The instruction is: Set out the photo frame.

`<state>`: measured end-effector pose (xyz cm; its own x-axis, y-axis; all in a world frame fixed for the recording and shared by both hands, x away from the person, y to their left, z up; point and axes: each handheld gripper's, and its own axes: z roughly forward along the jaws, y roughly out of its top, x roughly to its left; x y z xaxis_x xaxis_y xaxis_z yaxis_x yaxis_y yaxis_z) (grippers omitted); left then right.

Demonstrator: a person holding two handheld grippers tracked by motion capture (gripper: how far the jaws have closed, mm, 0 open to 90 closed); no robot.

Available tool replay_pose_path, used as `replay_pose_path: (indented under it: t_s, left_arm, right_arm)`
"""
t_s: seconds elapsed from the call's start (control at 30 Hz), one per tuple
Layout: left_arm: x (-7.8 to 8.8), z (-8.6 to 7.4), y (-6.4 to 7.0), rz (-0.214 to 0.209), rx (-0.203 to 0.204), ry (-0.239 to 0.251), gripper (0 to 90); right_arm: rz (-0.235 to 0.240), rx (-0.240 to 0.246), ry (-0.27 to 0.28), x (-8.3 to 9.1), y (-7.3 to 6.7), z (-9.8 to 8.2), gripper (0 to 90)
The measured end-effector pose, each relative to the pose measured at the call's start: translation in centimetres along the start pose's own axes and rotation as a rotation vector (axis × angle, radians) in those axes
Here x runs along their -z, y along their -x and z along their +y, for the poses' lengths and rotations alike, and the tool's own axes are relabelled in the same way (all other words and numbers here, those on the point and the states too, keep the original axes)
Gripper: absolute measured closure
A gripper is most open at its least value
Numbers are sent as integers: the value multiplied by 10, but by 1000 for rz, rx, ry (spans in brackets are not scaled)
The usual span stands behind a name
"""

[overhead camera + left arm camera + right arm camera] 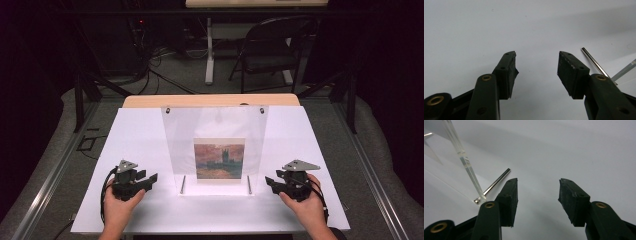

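Approach step: both tools sit low over the white surface (150,215), flanking the clear acrylic picture stand (215,125), neither touching it. Left tool (146,181) has its jaws spread, nothing between them; right tool (272,184) same, spread and empty. In the left gripper view the left tool (537,65) looks along bare surface, with a metal pin (595,62) and the stand's clear edge (625,71) off to its right. In the right gripper view the right tool (538,192) has the other pin (495,183) and the acrylic edge (465,163) off to its left.

Next move, likely: bring each tool inward to the stand's side edges, line the jaws across the thin sheet, then close evenly from both sides.

Stand: centre of the surface, see-through sheet leaning back, two screws at the top corners, base resting on two short metal pins. It holds a small reddish painting print (219,160) with dark towers, low in the middle.
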<state>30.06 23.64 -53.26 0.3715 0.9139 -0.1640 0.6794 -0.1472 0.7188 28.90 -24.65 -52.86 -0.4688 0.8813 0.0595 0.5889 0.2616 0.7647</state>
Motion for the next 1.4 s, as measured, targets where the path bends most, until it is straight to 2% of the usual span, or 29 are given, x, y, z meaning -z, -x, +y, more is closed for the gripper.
replay_pose_path:
  t_s: [0.03,0.13,0.23,0.4,0.5,0.7,0.83,1.07,1.13,1.4]
  left_arm:
    - [-1,-1,0,1,-2,-3,485]
    - [-4,-3,1,15,-8,-3,484]
    - [-9,-7,2,34,-31,-20,471]
    - [-16,-11,7,38,-73,-59,471]
    - [-17,-11,9,38,-83,-52,470]
    - [-17,-12,12,29,-104,-47,463]
    - [-19,-12,13,24,-113,-57,461]
    - [-20,-12,14,14,-115,-66,460]
    - [-20,-12,14,13,-110,-66,459]
    - [-20,-12,14,9,-103,-56,459]
  right_arm:
    - [-5,-7,-8,-1,-1,-1,492]
    - [-6,11,-20,-5,0,-5,474]
    - [-2,10,-30,-8,0,-8,470]
    - [-12,5,3,-12,1,-12,459]
    - [-17,-1,9,-14,0,-13,458]
    - [-14,23,-25,-18,-6,-14,449]
    - [-5,28,-30,-19,-6,-14,446]
    - [11,8,-36,-20,-3,-15,445]
    - [12,-6,-31,-20,-3,-15,445]
    - [18,-5,-36,-20,-1,-15,445]
